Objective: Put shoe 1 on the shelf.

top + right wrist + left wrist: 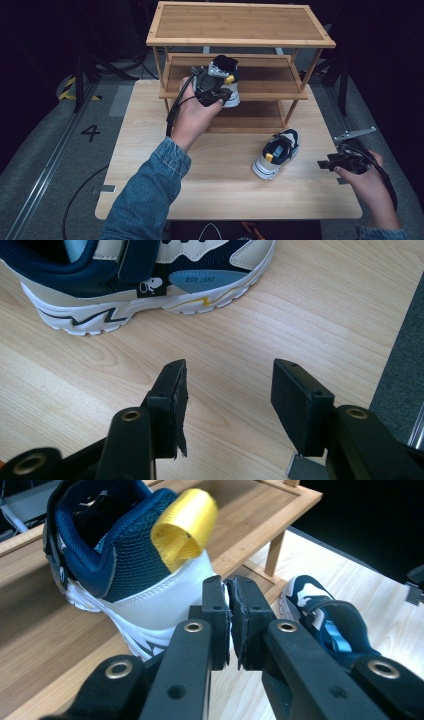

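Standing on middle shelf of wooden rack (300, 92), shoe (125, 575) upright on sole, heel with yellow loop (184, 529) facing person, toe toward rack's back, long axis running front to back. Left gripper (229, 622) just behind heel, jaws closed together, pads meeting, nothing pinched between. Second shoe (276, 153) on table (210, 180), sole down, heel toward person and leftward, toe angled up-right. Right gripper (227, 400) near table's right edge, beside second shoe, jaws spread, empty.
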`<state>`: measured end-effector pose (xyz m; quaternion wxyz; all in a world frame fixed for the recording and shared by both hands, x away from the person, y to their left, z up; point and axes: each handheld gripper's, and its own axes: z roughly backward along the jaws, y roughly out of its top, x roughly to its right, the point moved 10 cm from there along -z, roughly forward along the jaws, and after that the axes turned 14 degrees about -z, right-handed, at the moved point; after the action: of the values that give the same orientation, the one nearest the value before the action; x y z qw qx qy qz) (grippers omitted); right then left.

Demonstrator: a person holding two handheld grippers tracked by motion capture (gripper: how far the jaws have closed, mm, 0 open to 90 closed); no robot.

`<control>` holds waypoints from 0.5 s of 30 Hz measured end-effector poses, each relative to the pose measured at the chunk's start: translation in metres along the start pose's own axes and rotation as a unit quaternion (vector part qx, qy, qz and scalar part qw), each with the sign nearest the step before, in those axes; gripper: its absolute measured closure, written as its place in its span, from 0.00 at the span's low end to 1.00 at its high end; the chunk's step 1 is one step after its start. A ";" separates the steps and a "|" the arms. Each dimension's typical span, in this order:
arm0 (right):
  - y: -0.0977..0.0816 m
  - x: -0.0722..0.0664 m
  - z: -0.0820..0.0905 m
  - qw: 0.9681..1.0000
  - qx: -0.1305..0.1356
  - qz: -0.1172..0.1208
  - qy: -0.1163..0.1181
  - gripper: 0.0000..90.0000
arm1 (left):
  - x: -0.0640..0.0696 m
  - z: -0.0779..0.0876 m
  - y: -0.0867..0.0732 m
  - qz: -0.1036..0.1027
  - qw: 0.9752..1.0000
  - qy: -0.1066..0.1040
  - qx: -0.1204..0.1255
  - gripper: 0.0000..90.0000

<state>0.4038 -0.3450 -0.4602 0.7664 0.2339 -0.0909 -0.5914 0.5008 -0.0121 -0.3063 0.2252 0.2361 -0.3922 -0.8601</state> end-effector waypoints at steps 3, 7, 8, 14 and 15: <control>0.001 0.000 0.002 1.000 0.004 0.002 0.001 0.55 | -0.004 -0.005 -0.002 0.004 1.000 0.004 -0.002 0.96; 0.001 0.002 0.003 1.000 0.006 0.000 0.001 0.55 | -0.010 -0.011 -0.003 0.017 1.000 -0.001 0.004 0.98; 0.000 0.001 0.003 1.000 0.005 -0.002 0.001 0.55 | -0.010 -0.012 -0.003 0.018 1.000 0.000 0.005 0.98; 0.001 -0.001 0.000 1.000 0.001 0.003 0.001 0.55 | -0.017 -0.016 -0.002 0.003 1.000 0.022 0.000 0.96; 0.001 -0.002 0.001 1.000 0.002 0.005 0.000 0.55 | -0.021 -0.018 -0.004 -0.002 0.999 0.032 -0.006 0.94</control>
<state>0.4039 -0.3435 -0.4590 0.7687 0.2350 -0.0937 -0.5875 0.5269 -0.0080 -0.3144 0.2376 0.2631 -0.3791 -0.8547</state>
